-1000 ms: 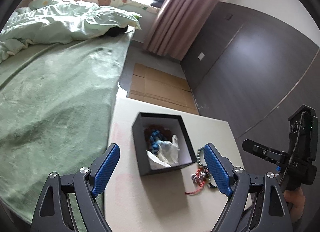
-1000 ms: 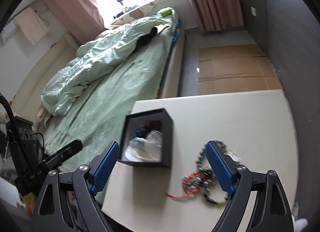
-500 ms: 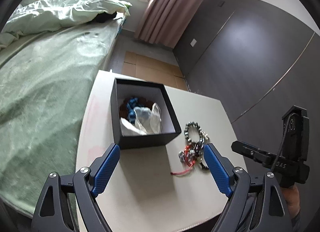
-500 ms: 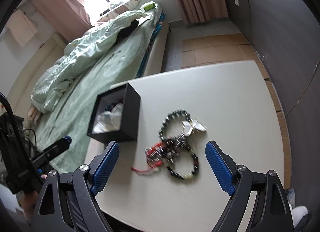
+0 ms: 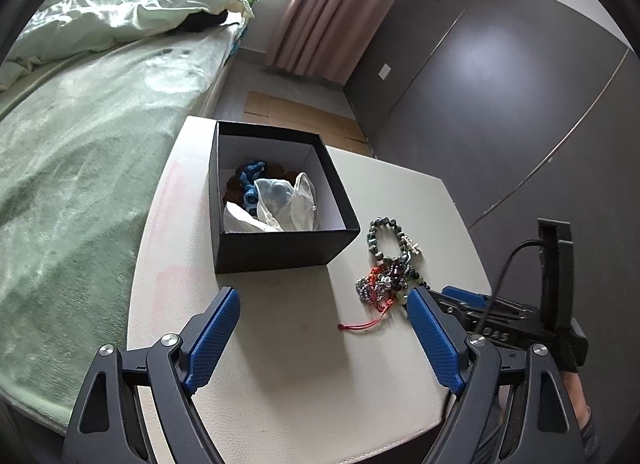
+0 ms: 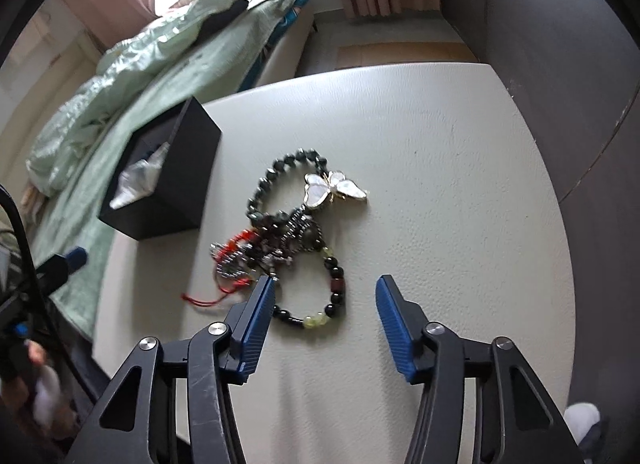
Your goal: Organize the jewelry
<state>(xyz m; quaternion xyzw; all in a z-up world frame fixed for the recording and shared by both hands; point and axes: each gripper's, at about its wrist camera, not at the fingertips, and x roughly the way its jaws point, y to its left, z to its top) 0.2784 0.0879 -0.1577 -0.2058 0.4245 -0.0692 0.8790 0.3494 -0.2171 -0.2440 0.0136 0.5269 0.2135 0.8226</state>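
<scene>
Room: you are working in a bedroom, with a bed (image 5: pixel 80 135) under green bedding lying along the left of the table, pink curtains (image 5: pixel 336 11) hanging at the far end and a dark wall panel (image 5: pixel 500 83) running along the right.
Surface: you are working over a pale, lightly textured table (image 6: pixel 440 183), its near corners rounded.
Box: a black open box (image 5: pixel 276 248) is sitting on the table's left half, holding a clear bag, blue beads and brown beads.
Jewelry pile: a tangle of bracelets (image 6: pixel 288 240) is lying on the table just right of the box, apart from it.
Green bead bracelet (image 6: pixel 280 175): it is forming the far loop of the tangle.
Dark bead bracelet (image 6: pixel 332 296): it is forming the near loop, with yellow and red beads.
Butterfly pendant (image 6: pixel 334 189): it is resting at the far right of the tangle.
Red cord (image 5: pixel 364 324): it is trailing toward you from the pile.
Left gripper (image 5: pixel 324 328): you are holding it spread wide and empty above the near table, in front of the box.
Right gripper (image 6: pixel 325 312): you are holding it parted and empty, low over the dark bead bracelet, its left finger at the loop's left edge.
</scene>
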